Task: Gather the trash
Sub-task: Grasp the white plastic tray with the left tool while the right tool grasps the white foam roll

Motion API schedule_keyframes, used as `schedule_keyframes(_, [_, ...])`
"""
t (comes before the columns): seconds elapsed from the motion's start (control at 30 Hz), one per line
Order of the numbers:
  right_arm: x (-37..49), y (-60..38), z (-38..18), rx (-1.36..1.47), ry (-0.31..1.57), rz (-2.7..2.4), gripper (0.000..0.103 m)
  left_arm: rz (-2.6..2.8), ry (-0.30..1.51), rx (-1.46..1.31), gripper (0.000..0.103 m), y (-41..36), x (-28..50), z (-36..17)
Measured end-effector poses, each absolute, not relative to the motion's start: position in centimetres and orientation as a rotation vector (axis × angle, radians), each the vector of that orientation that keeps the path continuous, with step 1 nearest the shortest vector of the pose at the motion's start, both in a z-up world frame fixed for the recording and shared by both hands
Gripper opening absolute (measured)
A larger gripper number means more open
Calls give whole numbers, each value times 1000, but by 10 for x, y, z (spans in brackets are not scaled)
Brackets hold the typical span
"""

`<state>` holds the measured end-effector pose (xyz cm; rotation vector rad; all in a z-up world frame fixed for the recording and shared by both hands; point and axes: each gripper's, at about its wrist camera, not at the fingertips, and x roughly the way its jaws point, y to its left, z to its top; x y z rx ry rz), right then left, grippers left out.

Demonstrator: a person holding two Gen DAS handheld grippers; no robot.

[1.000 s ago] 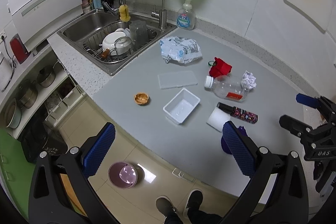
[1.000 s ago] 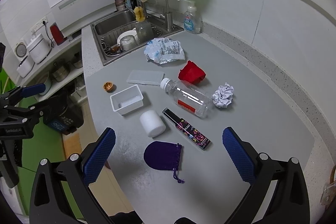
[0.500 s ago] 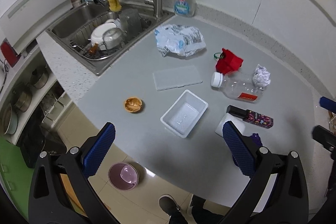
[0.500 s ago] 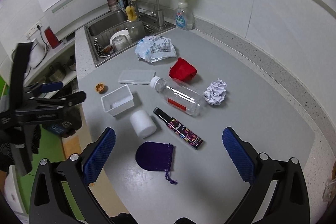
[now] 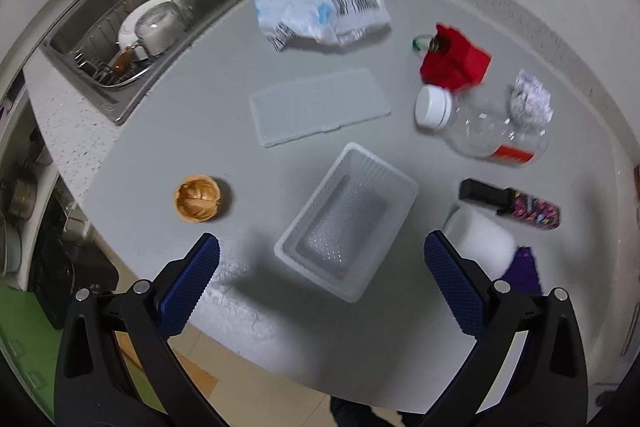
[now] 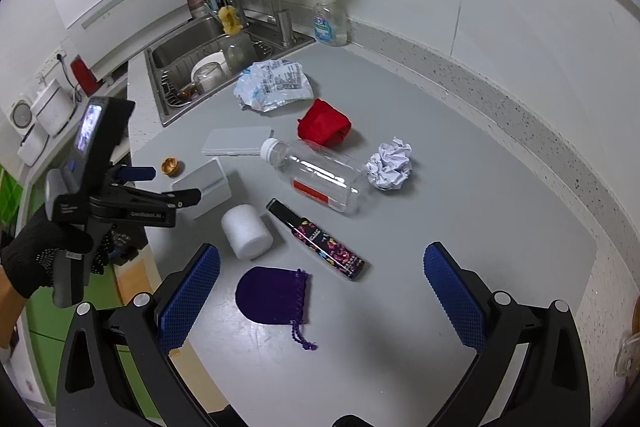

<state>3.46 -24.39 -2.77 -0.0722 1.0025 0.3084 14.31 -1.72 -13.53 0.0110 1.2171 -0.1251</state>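
The grey kitchen surface (image 6: 460, 163) is crowded, and that is the biggest worry: trash lies mixed with things that may be keepers, so a hasty grab could bin the wrong item. The clear plastic bottle with a white cap (image 6: 316, 177) lies on its side and would likely roll if nudged. The crumpled white paper ball (image 6: 390, 165) sits just beside it, light enough to skid away. The large crumpled white plastic wrapper (image 5: 320, 9) lies near the sink (image 5: 80, 31).

The left tongs (image 5: 320, 281) hang wide apart above the open white plastic tub (image 5: 348, 219), which looks empty; its flat translucent lid (image 5: 320, 105) lies apart from it. The right tongs (image 6: 320, 285) are also spread, holding nothing, over the purple drawstring pouch (image 6: 274, 295), whose contents I cannot tell.
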Motion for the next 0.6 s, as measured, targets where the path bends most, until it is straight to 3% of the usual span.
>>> schedule_keyframes(0.07, [36,-247,-30,-66,1009,301,98,-124,1234,27,99,-17,146,-142])
schedule_keyframes(0.13, [38,-248,-31,-63,1016,299,98,-134,1252,47,83,-19,151,-149])
schedule_keyframes(0.17, [38,-249,-31,-62,1019,299,98,-159,1257,38,82,-21,153,-151])
schedule_keyframes(0.27, [41,-252,-36,-38,1041,301,98,-175,1275,73,63,-27,156,-157])
schedule_keyframes(0.4, [45,-255,-42,-16,1069,299,98,-172,1268,70,57,-26,155,-158])
schedule_keyframes(0.47, [46,-254,-46,-13,1084,304,98,-182,1258,70,46,-25,154,-155])
schedule_keyframes(0.53, [46,-250,-49,-21,1094,320,98,-179,1242,76,30,-25,152,-148])
schedule_keyframes(0.6, [46,-245,-51,-34,1097,339,98,-182,1233,54,22,-25,148,-143])
